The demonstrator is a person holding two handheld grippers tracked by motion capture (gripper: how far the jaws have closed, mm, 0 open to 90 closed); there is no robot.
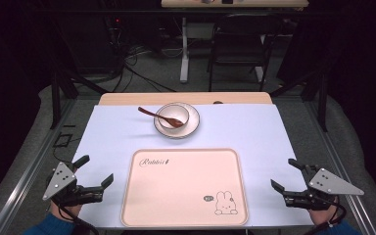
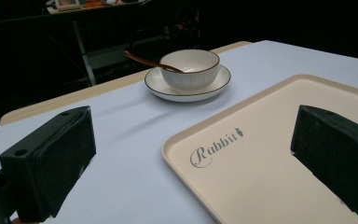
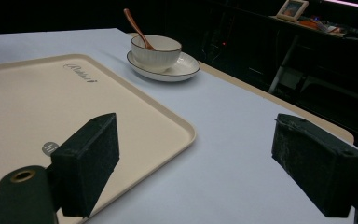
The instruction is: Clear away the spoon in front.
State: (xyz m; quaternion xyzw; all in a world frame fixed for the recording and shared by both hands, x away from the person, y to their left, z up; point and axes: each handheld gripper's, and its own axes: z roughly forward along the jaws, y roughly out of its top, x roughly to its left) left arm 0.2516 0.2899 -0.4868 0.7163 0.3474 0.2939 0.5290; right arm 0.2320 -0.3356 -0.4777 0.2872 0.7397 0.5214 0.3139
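The bowl [image 1: 173, 116], spoon [image 1: 157, 115] inside, sat on its saucer [image 1: 192, 125] beyond the empty tray [image 1: 185, 188]; we judged nothing begun, our left claw [image 1: 96, 172] and right claw [image 1: 284, 173] gaping, likely reaching next.

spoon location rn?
High view: the spoon lies in the bowl on the saucer at the table's far middle, beyond the tray, handle sticking out over the rim toward the left.
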